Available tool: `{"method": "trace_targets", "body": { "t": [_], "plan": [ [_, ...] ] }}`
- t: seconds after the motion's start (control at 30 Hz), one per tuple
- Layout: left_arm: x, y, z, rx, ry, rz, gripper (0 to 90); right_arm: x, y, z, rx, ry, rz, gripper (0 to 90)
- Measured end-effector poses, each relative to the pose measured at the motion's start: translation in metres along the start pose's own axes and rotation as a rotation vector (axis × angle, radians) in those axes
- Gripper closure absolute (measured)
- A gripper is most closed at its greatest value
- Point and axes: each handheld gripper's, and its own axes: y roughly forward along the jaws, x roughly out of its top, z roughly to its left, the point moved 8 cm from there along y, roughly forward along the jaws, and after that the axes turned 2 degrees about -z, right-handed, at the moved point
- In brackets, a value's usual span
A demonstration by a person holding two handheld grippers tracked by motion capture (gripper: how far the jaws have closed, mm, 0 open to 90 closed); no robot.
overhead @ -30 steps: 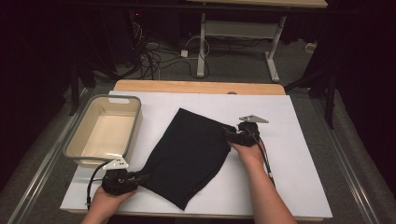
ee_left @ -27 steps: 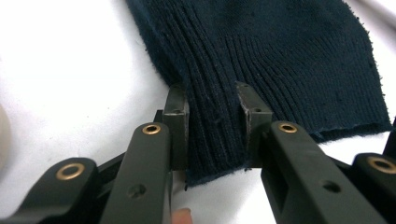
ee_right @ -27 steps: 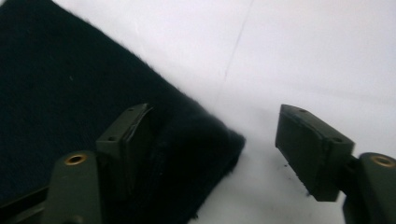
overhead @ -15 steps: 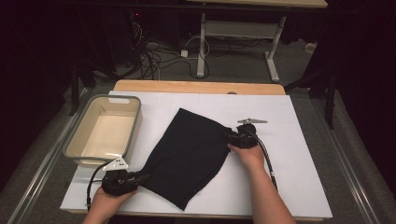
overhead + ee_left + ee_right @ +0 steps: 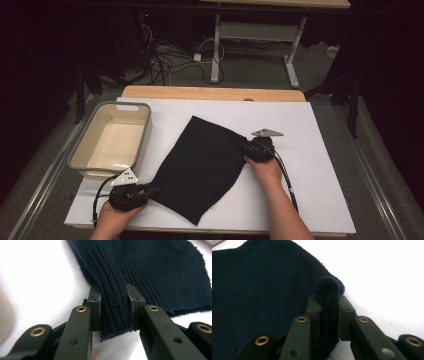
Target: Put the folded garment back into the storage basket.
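A dark navy knit cloth point(image 5: 200, 165) lies flat and slantwise on the white table point(image 5: 320, 200). At its near left corner my left gripper point(image 5: 152, 191) is shut on the ribbed hem point(image 5: 113, 315), which runs between its pads point(image 5: 95, 302). My right gripper point(image 5: 246, 151) is at the cloth's right edge. Its jaws have just been closing, and a bunched fold of the cloth point(image 5: 328, 290) is now pinched between them. The fold stands up above the right gripper point(image 5: 329, 311) fingertips.
A beige bin with a grey rim point(image 5: 145, 137) stands at the table's left, just beyond the left hand. A wooden strip point(image 5: 215, 93) runs along the far edge. Bare white surface lies to the right of the cloth. Cables trail from both grippers.
The right gripper has nudged slightly at the cloth's right edge and gathered a fold there. The left gripper and the cloth's outline look the same.
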Motion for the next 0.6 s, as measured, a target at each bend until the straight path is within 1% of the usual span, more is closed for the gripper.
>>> {"method": "trace_targets", "body": {
  "t": [0.1, 0.17, 0.27, 0.3, 0.33, 0.37, 0.47, 0.53, 0.6],
  "plan": [
    [0.001, 0.0, -0.001, 0.021, 0.02, 0.004, 68.8, 0.0, 0.0, 0.0, -0.005, -0.002, -0.006, 76.9],
    [0.002, 0.0, -0.002, 0.032, 0.032, 0.02, 68.8, 0.0, -0.001, 0.0, -0.005, -0.002, -0.01, 76.9],
    [0.006, 0.0, -0.005, 0.078, 0.08, 0.071, 69.0, 0.0, -0.002, 0.0, 0.001, -0.006, -0.022, 77.0],
    [0.007, 0.0, -0.006, 0.091, 0.089, 0.091, 69.0, 0.001, -0.003, 0.001, 0.002, -0.01, -0.027, 77.0],
    [0.009, 0.0, -0.006, 0.098, 0.083, 0.115, 69.0, 0.001, -0.003, 0.001, 0.003, -0.008, -0.033, 77.0],
    [0.01, 0.0, -0.007, 0.104, 0.091, 0.139, 69.1, 0.001, -0.004, 0.001, 0.006, -0.012, -0.041, 77.0],
    [0.015, 0.001, -0.009, 0.128, 0.133, 0.208, 69.2, 0.002, -0.007, 0.001, 0.015, -0.014, -0.074, 77.1],
    [0.017, 0.001, -0.009, 0.129, 0.14, 0.238, 69.2, 0.003, -0.009, 0.002, 0.014, -0.016, -0.089, 77.1],
    [0.02, 0.002, -0.008, 0.122, 0.124, 0.266, 69.3, 0.003, -0.01, 0.003, 0.013, -0.028, -0.101, 77.2]
  ]
}}
